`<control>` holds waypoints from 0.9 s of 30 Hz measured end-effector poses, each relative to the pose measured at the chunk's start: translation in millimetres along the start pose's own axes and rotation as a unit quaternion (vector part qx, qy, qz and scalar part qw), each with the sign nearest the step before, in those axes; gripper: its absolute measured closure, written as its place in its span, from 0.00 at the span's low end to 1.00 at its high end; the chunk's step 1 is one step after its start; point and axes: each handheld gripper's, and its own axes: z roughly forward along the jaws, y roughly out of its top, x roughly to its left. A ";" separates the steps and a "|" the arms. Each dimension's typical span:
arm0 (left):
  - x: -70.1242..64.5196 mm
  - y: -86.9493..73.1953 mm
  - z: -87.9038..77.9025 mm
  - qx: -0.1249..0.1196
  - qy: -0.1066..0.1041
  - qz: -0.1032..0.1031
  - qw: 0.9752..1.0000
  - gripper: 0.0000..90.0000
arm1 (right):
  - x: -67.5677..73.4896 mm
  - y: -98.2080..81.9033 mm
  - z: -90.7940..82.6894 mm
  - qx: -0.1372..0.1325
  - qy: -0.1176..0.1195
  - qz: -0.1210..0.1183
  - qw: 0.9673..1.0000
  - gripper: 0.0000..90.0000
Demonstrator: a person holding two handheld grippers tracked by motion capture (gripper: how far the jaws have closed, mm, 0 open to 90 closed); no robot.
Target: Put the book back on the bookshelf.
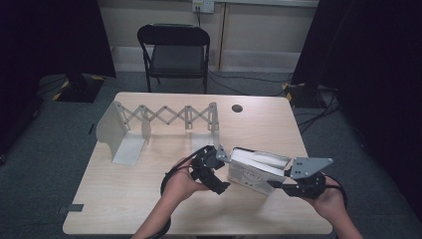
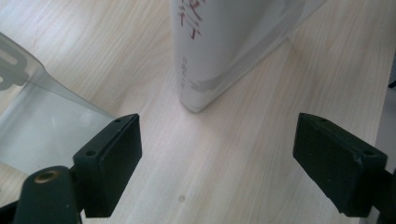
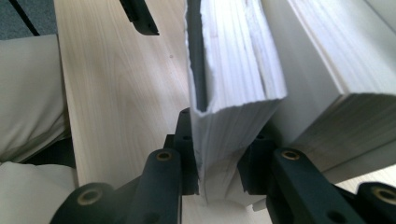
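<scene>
**Right gripper clamps a white book while the left stands open beside it**

Nearest the person, the right gripper (image 1: 278,183) has its jaws closed tight on one white book (image 3: 229,93), pinching the lower corner of its page block; in the right gripper view the pages fan upward between the pads. A second white book (image 3: 322,74) stands just beside it, touching or nearly so. Both sit upright near the front of the wooden table (image 1: 149,199), right of centre.

The left gripper (image 1: 223,185) is at the books' left end, its jaws spread wide apart with nothing between them. In the left gripper view a book's spine corner rises ahead of the jaws, printed with dark red characters and small grey vertical print, both too blurred and cropped to read. Red marks on the cover in the high view are equally illegible.

Farther back stands a grey expanding book rack (image 1: 159,122) with scissor-lattice back and end plates; one translucent-looking plate edge is cut off at the left gripper view's border. A round cable hole (image 1: 237,108) lies behind, then a black folding chair (image 1: 174,52) beyond the table.
</scene>
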 end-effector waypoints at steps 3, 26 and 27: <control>-1.2 5.1 -0.8 0.001 0.001 0.008 1.000 0.17 | 0.2 -1.1 -0.2 -0.002 0.002 -0.002 1.000 0.80; -12.1 49.6 -5.4 -0.026 -0.011 0.046 0.999 0.18 | -3.4 -7.0 -0.3 -0.008 0.003 0.010 1.000 0.74; -12.4 50.8 -5.2 -0.028 -0.012 0.047 0.998 0.18 | -3.3 -7.6 -0.4 -0.009 0.003 0.010 1.000 0.73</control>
